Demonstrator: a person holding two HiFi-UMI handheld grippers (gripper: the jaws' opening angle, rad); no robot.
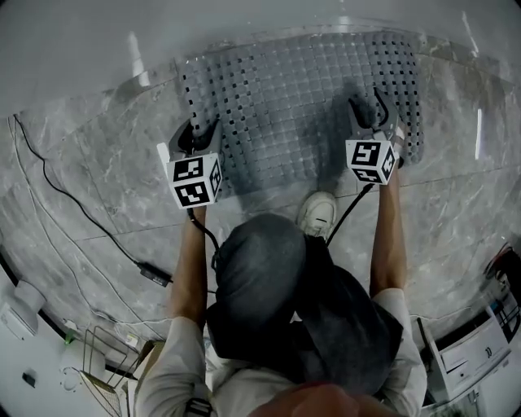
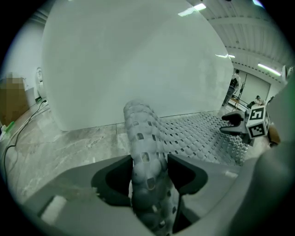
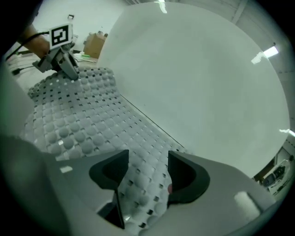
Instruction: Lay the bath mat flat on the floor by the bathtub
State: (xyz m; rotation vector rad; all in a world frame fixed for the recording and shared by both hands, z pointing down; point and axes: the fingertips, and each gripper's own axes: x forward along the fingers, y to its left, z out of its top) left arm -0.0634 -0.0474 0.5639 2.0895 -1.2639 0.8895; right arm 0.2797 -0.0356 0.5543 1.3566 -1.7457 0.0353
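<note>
— Head view: where's the bath mat point(image 1: 297, 98)?
— Spread on the marble floor point(image 1: 81, 187), with its far edge along the bathtub point(image 1: 244, 24). The left gripper point(image 1: 195, 132) sits at its near left corner and the right gripper point(image 1: 370, 110) at its near right edge. A shoe point(image 1: 317, 213) stands just off the near edge. The jaws can't be read from up here.
— Left gripper view, then?
— It shows what the head view misses: that corner isn't flat. A rolled ridge of mat rises between the jaws, fills the gap and touches both pads. So it's grasped, though the jaws stand wide.
— And the right gripper view?
— The jaws are spread apart. The mat lies flat beneath and between them, and neither pad presses it, so it's released. The other gripper shows at the mat's far corner.
</note>
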